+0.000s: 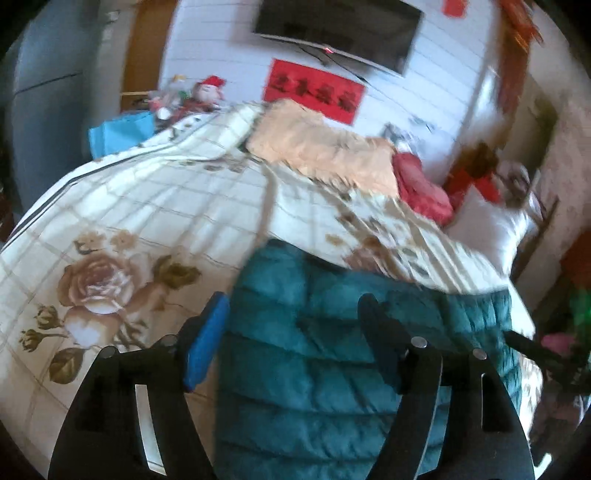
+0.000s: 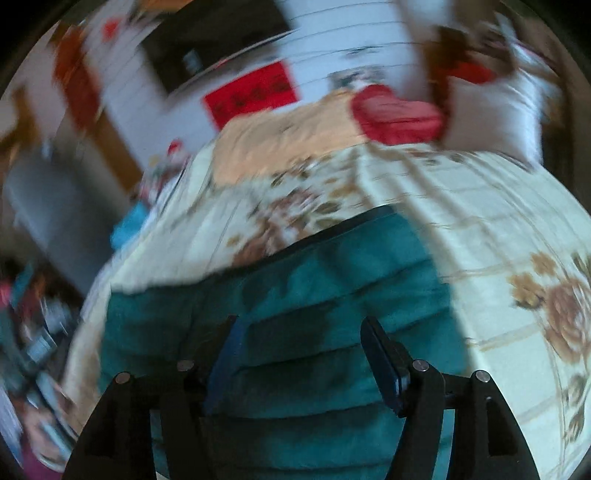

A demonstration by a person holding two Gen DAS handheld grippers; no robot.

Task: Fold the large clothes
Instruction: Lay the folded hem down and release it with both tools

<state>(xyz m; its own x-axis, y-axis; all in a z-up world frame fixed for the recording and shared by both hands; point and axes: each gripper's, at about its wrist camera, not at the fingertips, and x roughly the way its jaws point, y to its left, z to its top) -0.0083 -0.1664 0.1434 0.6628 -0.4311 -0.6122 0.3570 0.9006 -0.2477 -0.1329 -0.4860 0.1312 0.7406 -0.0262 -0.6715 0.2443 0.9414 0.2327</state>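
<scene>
A teal quilted down jacket (image 1: 314,350) lies flat on a floral bedspread (image 1: 129,221). My left gripper (image 1: 291,332) is open and hovers just above the jacket, its blue-padded fingers (image 1: 207,343) spread over the jacket's left edge. In the right wrist view the same jacket (image 2: 295,295) lies below my right gripper (image 2: 301,354), which is open with nothing between the jaws, above the jacket's middle. Both views are blurred by motion.
The bedspread (image 2: 480,221) covers the bed. A peach blanket (image 1: 325,147), a red cushion (image 1: 421,184) and a white pillow (image 1: 491,229) lie at the far end. A blue bag (image 1: 122,133) and a doll (image 1: 207,96) sit at the left. A TV (image 1: 340,29) hangs on the wall.
</scene>
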